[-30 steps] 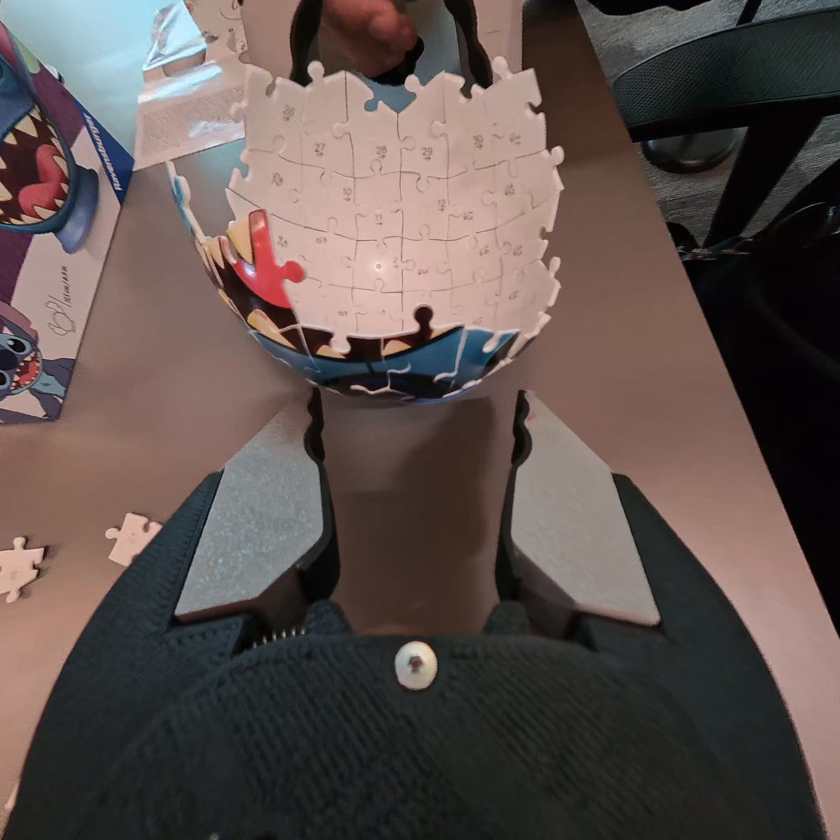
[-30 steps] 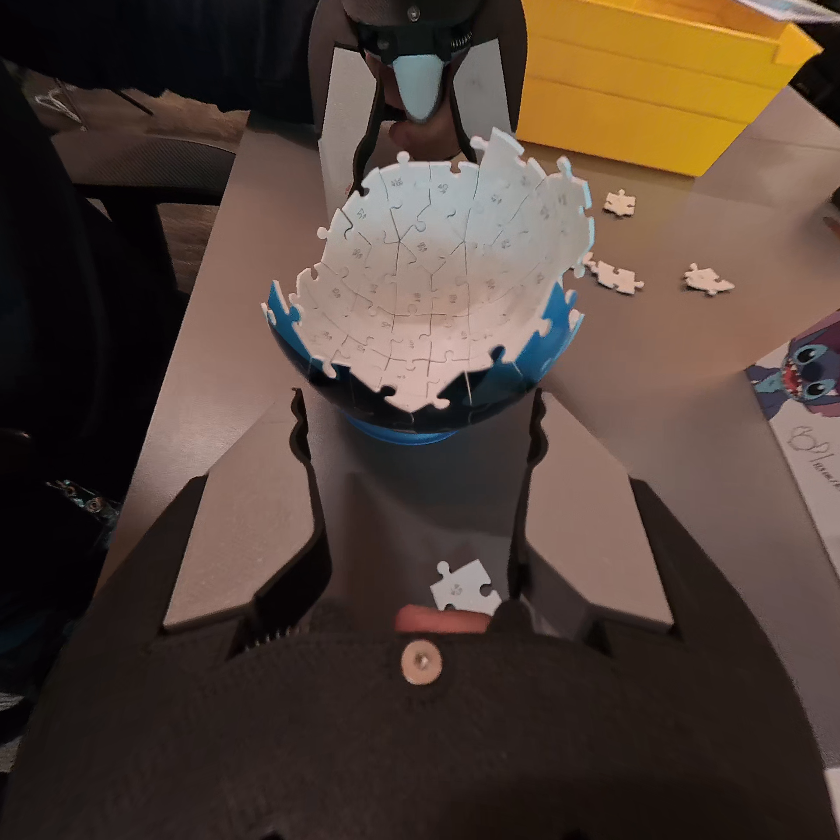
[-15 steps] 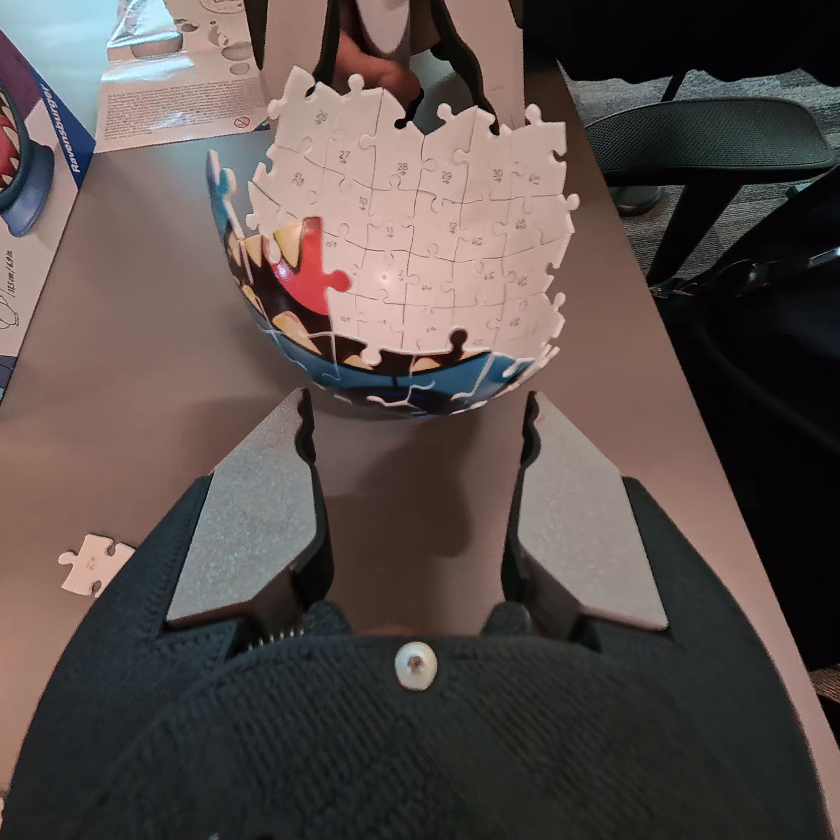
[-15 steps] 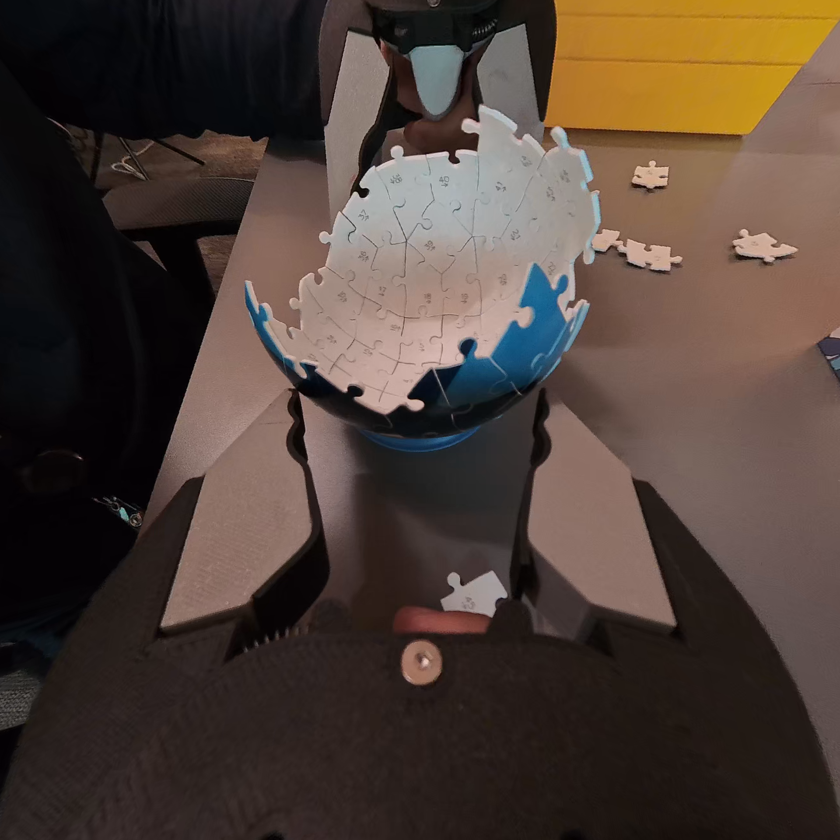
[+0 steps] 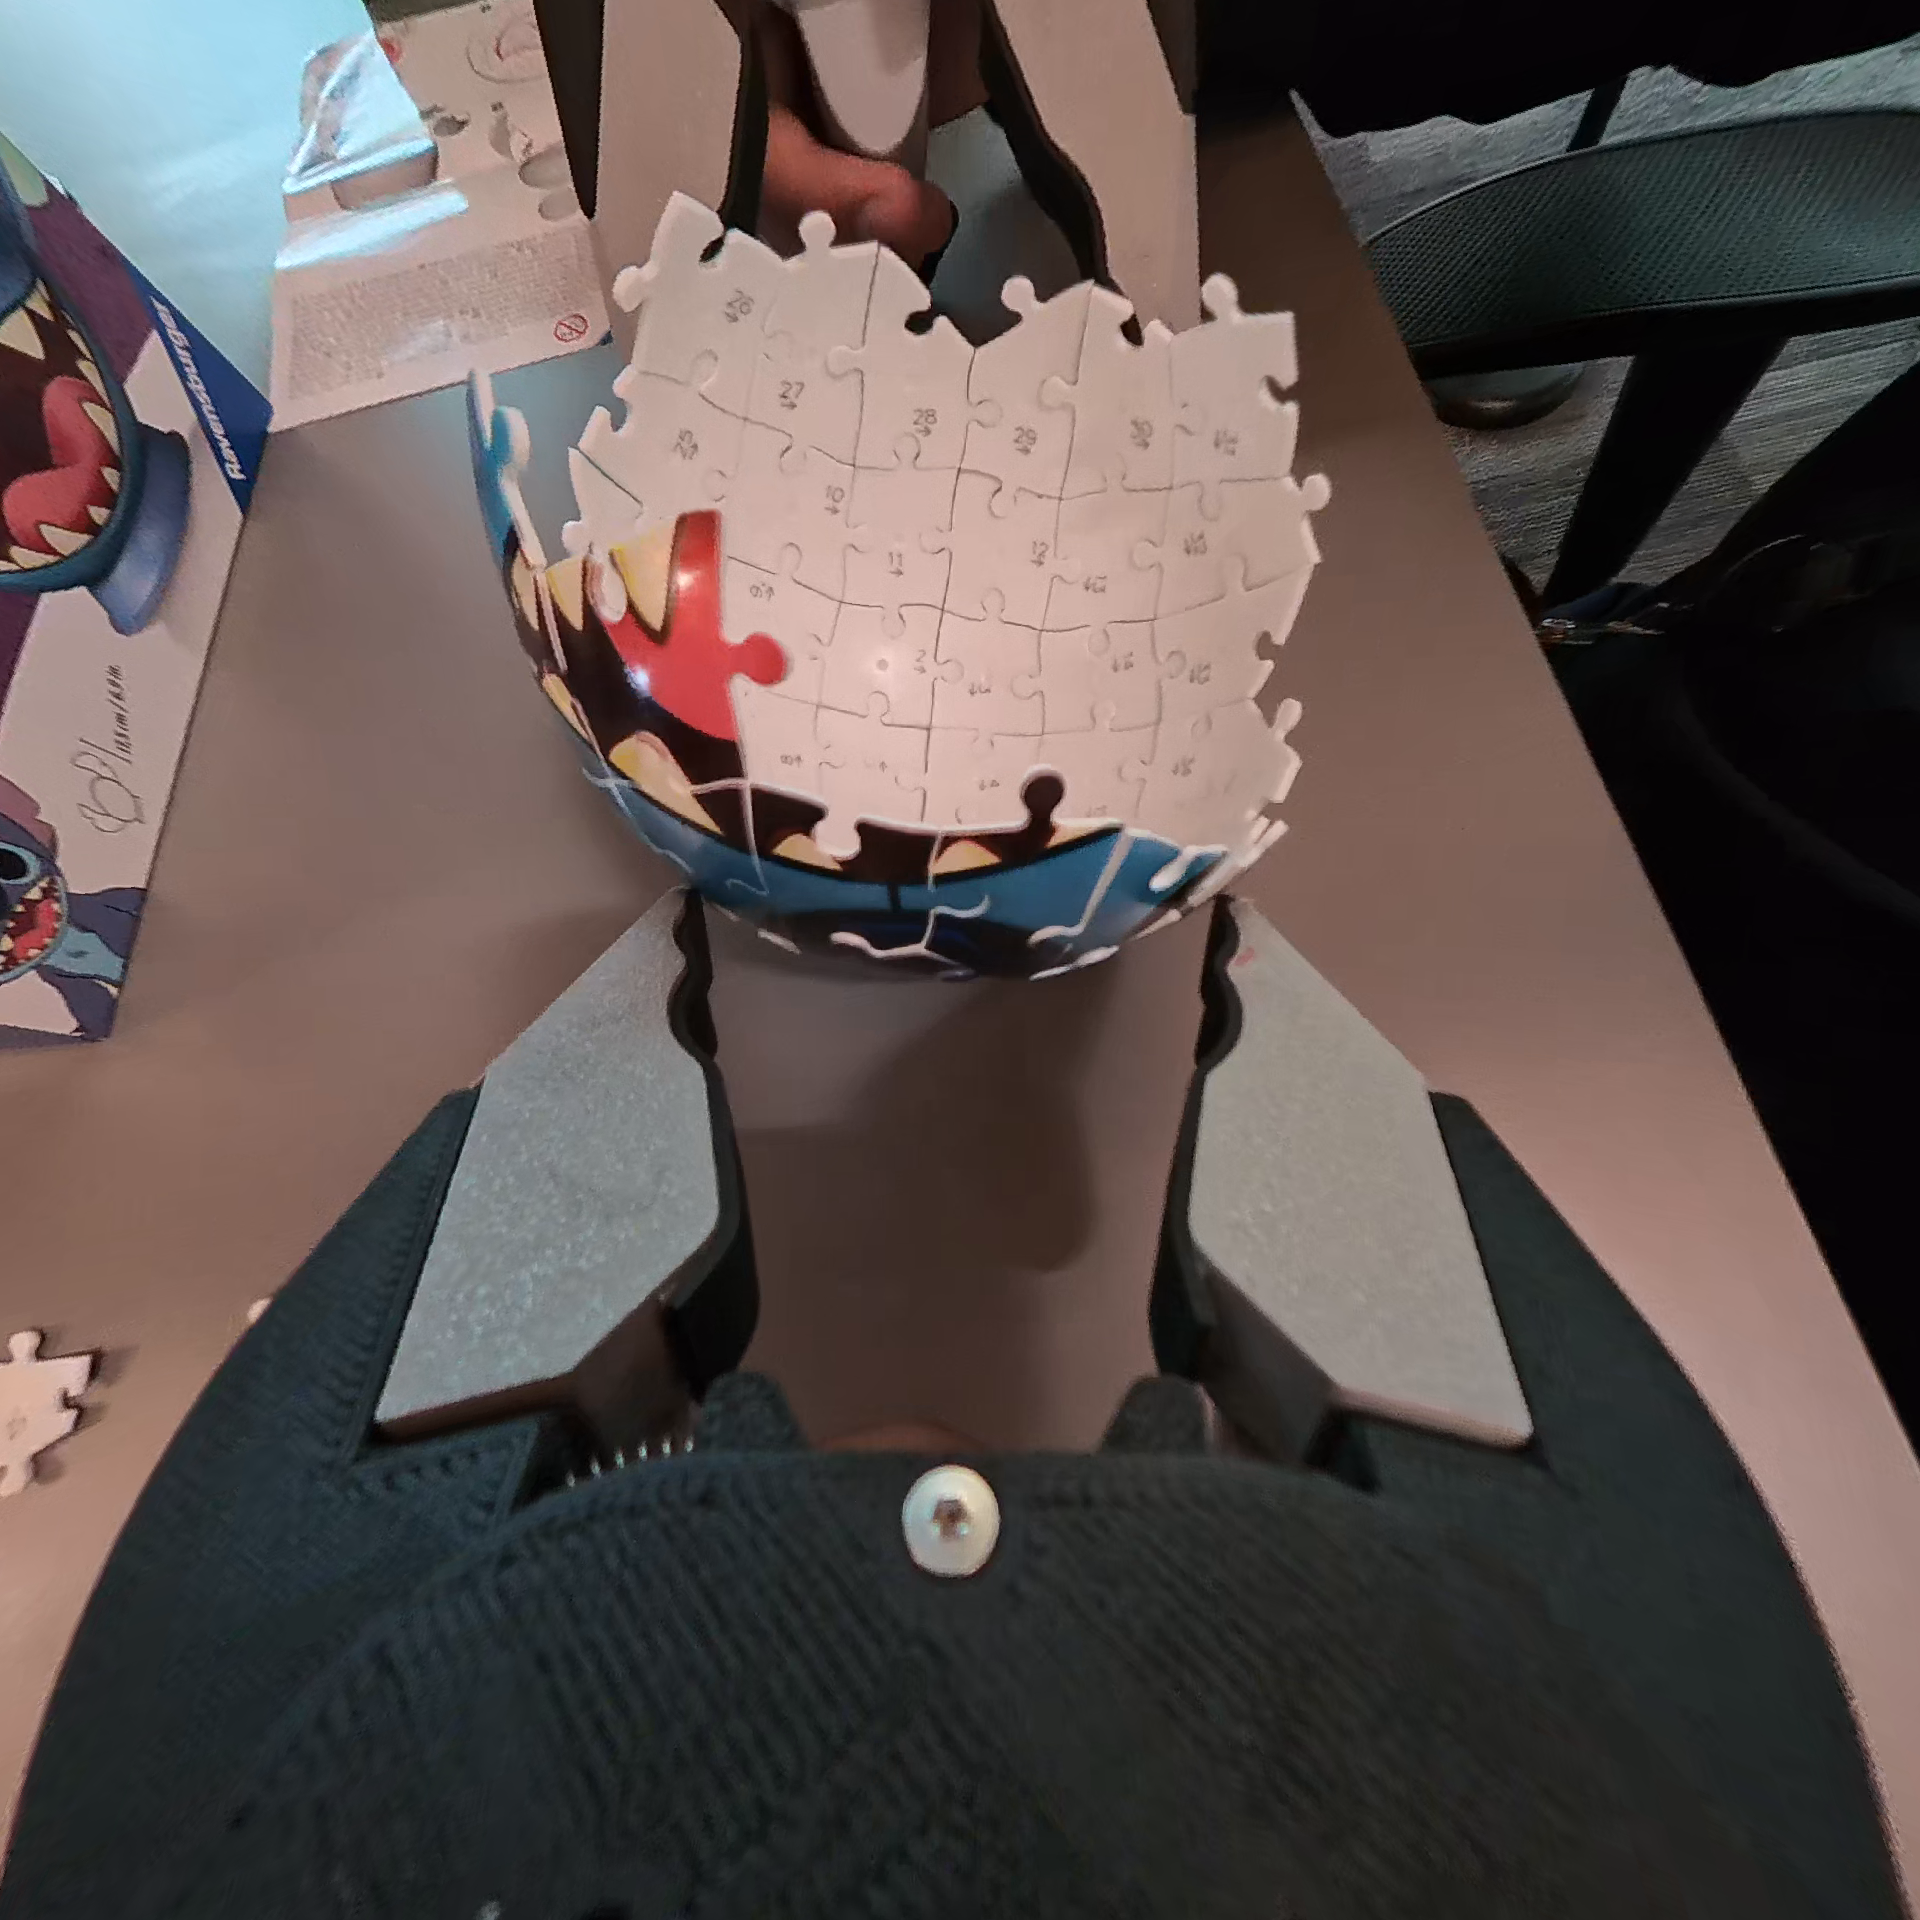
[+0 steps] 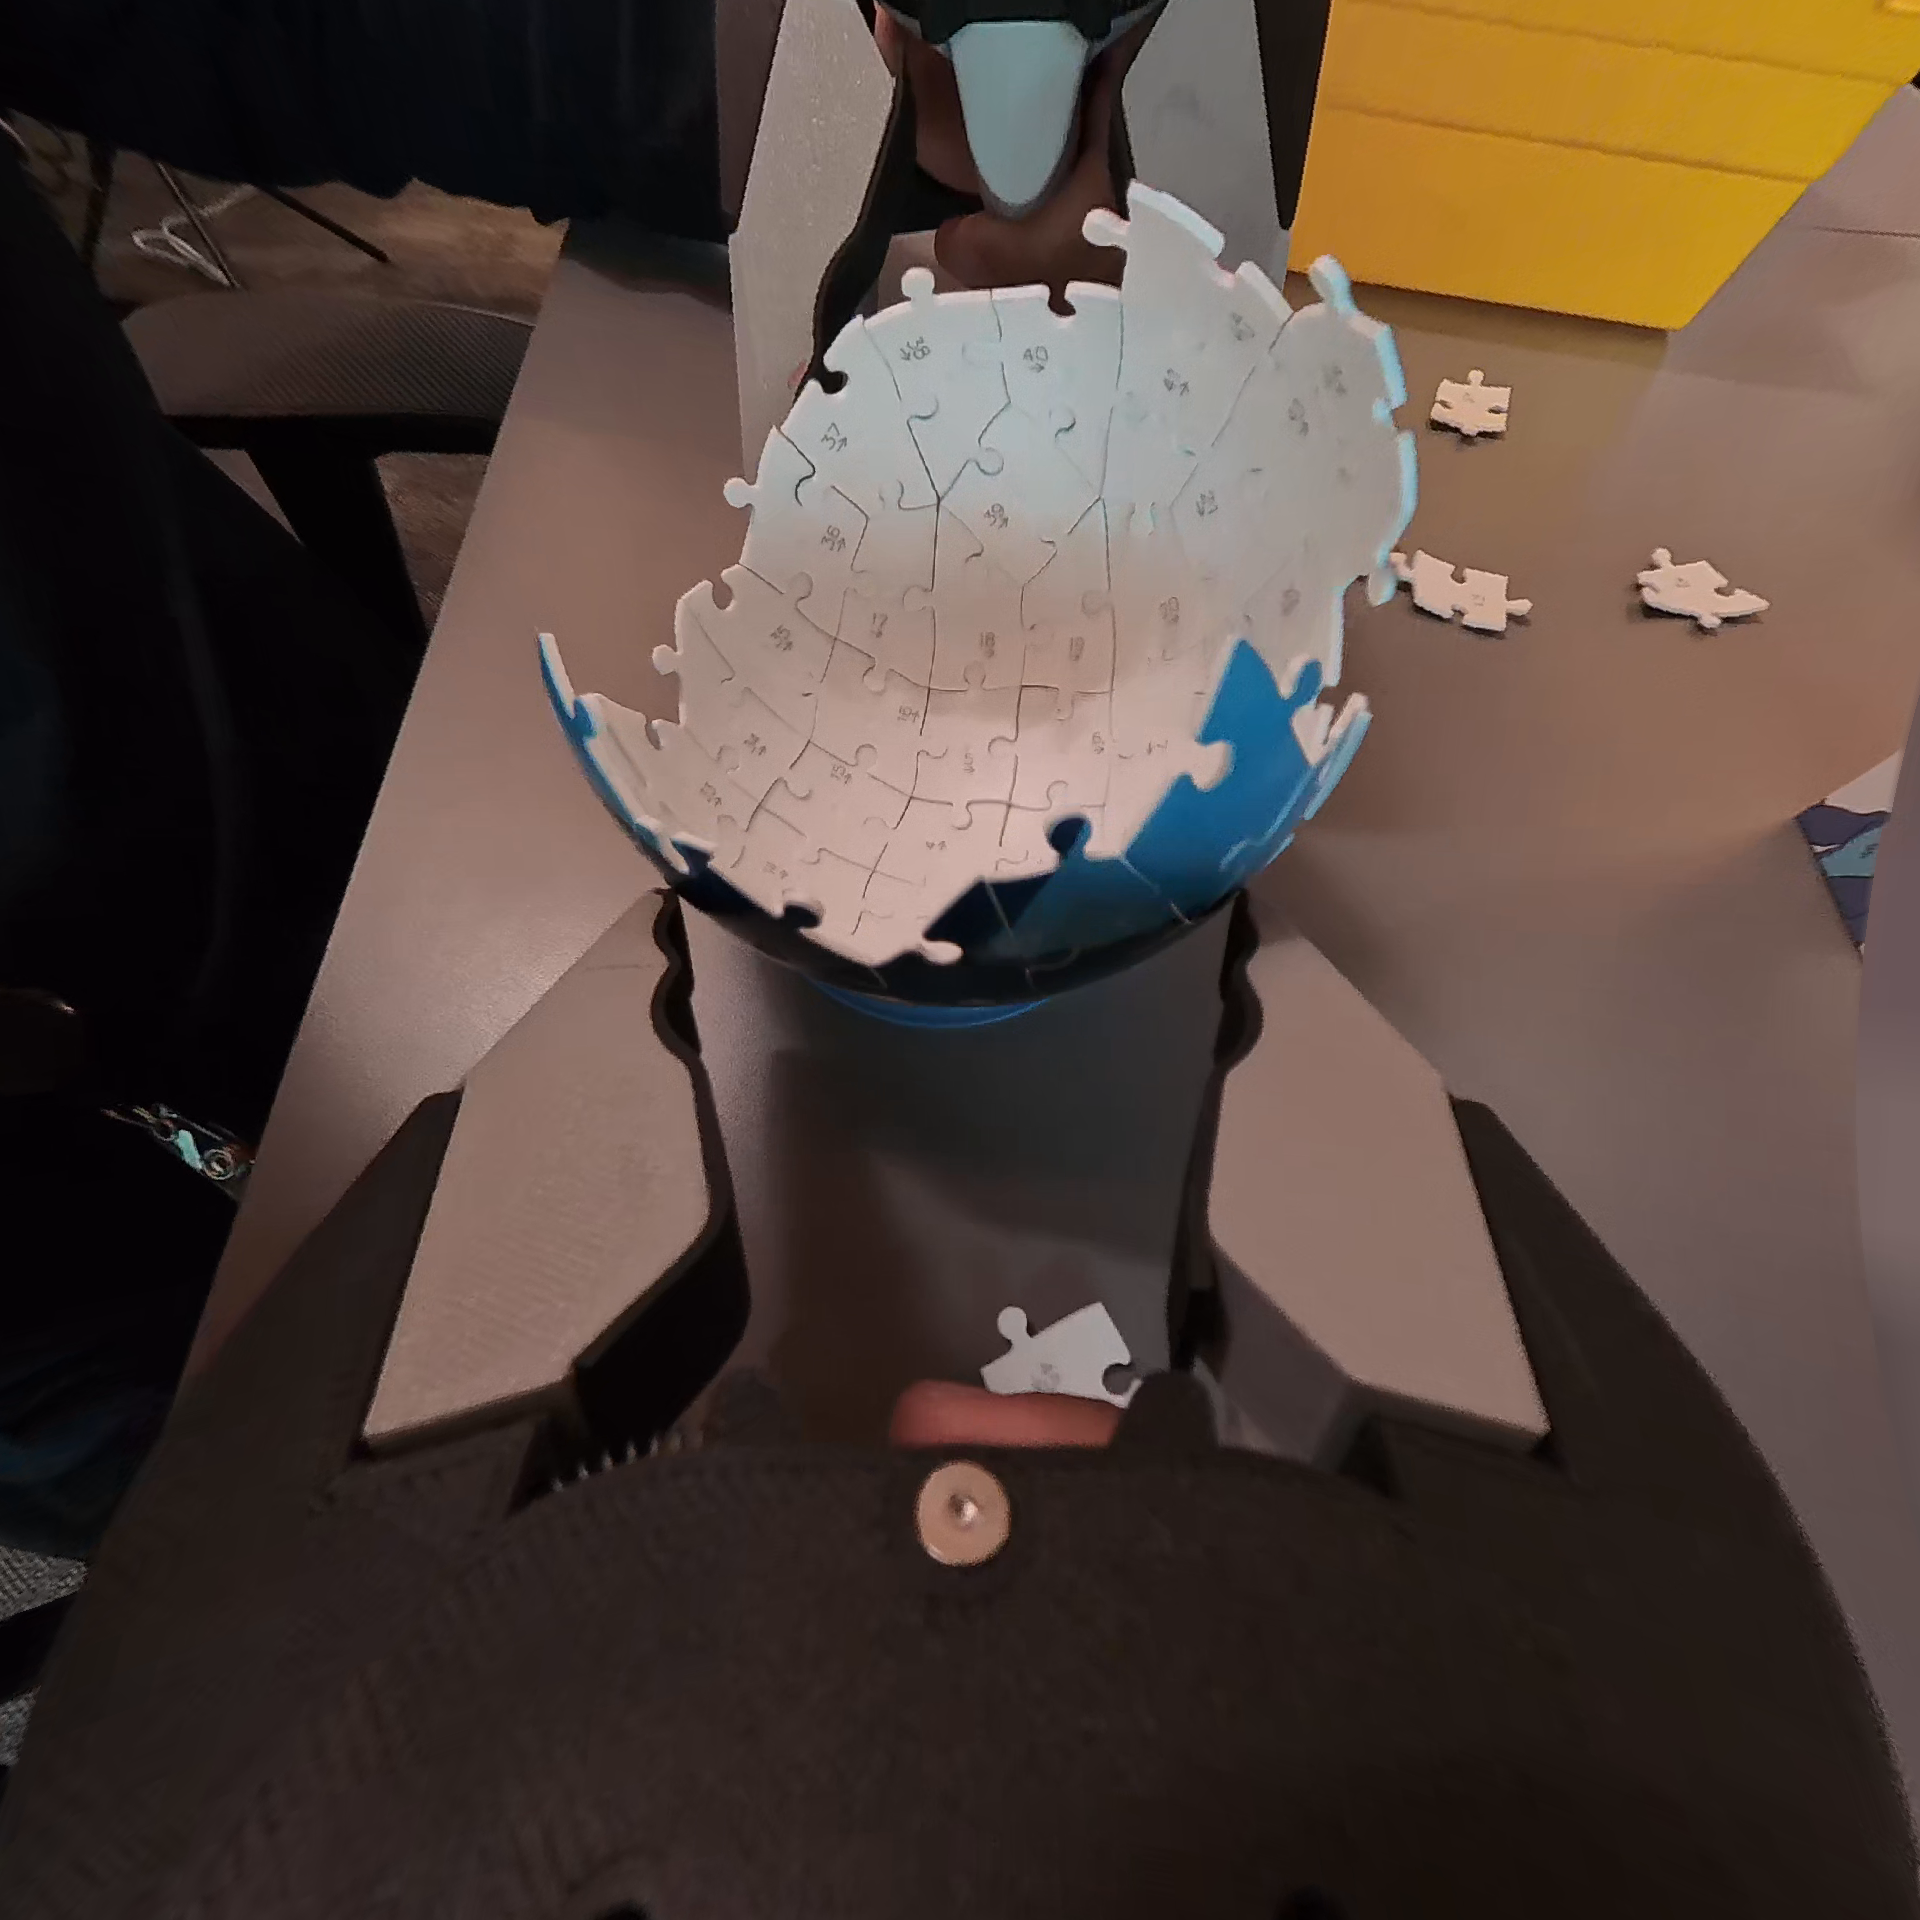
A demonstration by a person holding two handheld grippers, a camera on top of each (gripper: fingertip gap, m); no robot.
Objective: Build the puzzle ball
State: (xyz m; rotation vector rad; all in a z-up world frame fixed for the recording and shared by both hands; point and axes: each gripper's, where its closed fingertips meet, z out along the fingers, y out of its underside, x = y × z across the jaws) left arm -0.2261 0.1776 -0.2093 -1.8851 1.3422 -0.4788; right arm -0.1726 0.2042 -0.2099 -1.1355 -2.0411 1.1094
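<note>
The half-built puzzle ball [image 5: 966, 623] stands as an open bowl on the table, white and numbered inside, blue, black and red outside. In the right wrist view the ball [image 6: 987, 675] rests on a blue ring stand [image 6: 935, 1013]. My left gripper [image 5: 956, 935] is open, its tips flanking the ball's lower near side; I cannot tell if they touch. My right gripper [image 6: 951, 914] is open at the opposite side in the same way, and its fingers [image 5: 1132, 156] show beyond the ball. A loose white piece [image 6: 1060, 1361] sits between the right finger bases above a fingertip.
The puzzle box [image 5: 73, 623] and an instruction sheet [image 5: 436, 301] lie to the left. Loose white pieces [image 6: 1465, 603] lie on the table, one also in the left wrist view [image 5: 31, 1403]. Yellow bins [image 6: 1558, 156] stand behind. An office chair [image 5: 1662, 208] stands past the table edge. Left tips to right tips: about 8 centimetres. The loose white piece [image 6: 1060, 1361] is about 8 centimetres from my right fingertips and 15 centimetres from my left.
Both grippers have come closer to the ball and shifted around it, so more of its coloured outside shows. Both stay open. The loose piece has stayed with the right gripper.
</note>
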